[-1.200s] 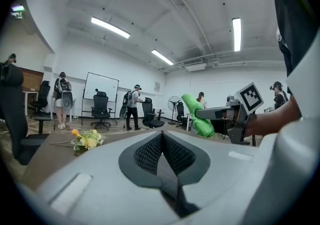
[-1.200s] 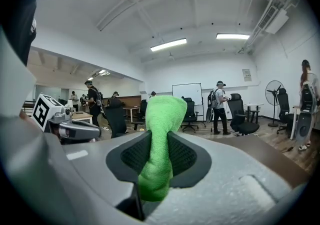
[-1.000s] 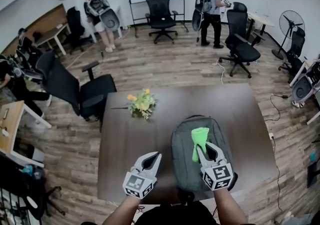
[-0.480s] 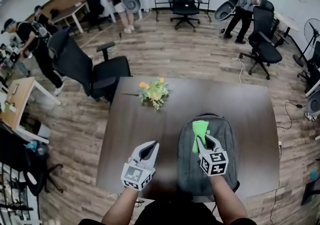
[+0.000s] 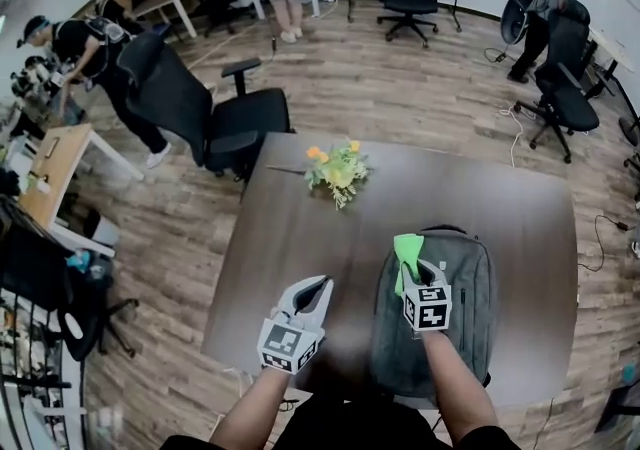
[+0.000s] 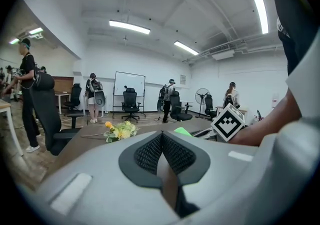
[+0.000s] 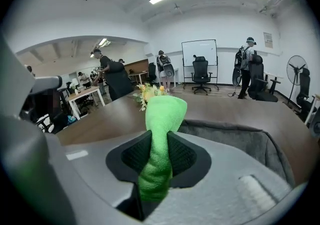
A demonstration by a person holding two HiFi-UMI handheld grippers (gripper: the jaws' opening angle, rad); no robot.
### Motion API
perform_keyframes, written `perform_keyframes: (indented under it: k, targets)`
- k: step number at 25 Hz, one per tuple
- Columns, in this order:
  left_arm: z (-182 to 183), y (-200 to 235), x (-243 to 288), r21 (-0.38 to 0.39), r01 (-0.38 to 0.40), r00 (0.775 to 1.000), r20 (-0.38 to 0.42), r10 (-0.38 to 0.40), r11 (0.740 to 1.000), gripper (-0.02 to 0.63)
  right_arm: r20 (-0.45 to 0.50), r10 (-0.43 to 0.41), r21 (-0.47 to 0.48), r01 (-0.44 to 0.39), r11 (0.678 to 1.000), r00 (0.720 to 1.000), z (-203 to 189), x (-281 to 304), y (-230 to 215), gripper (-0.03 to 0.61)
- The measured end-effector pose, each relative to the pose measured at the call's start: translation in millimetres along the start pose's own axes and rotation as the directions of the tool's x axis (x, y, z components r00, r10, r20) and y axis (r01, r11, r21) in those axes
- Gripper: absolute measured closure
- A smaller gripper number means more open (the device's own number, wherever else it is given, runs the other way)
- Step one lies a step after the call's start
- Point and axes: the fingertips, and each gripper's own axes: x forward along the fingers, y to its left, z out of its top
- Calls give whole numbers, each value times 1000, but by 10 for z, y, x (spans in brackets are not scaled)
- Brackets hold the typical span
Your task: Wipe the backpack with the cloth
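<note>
Your right gripper (image 5: pixel 416 272) pinches the green cloth (image 5: pixel 406 250) between its jaws. A bunched fold of the cloth sticks out past the tips, over the upper left part of the grey backpack (image 5: pixel 462 313). In the right gripper view the cloth (image 7: pixel 161 134) fills the gap between the dark pads (image 7: pixel 184 156), and the backpack's rim (image 7: pixel 240 141) lies just beyond on the right.

The backpack lies flat on the near right part of the dark table (image 5: pixel 300 228), its lower end close to the near edge. A strip of bare top runs between it and the right edge.

Your left gripper (image 5: pixel 317 289) is over bare table just left of the backpack, near the near edge, jaws pressed together on nothing (image 6: pixel 162 155). Open tabletop stretches from there to the flower bunch (image 5: pixel 338 168) near the far left edge. A black office chair (image 5: pixel 205 123) stands beyond that corner.
</note>
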Motion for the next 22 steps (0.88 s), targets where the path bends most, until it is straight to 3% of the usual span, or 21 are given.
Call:
perform_keyframes:
  k: [8,22]
  targets:
    - [-173,26,-15,-18,-9,999,-31,9,1000,594,-65,-37,-16,36,999,997,-73,237,-84,485]
    - [-321,-146,162,-50,39,997,-70,-42,998,594,-134,-155,-81,145,986,979,-159,230,-523,486]
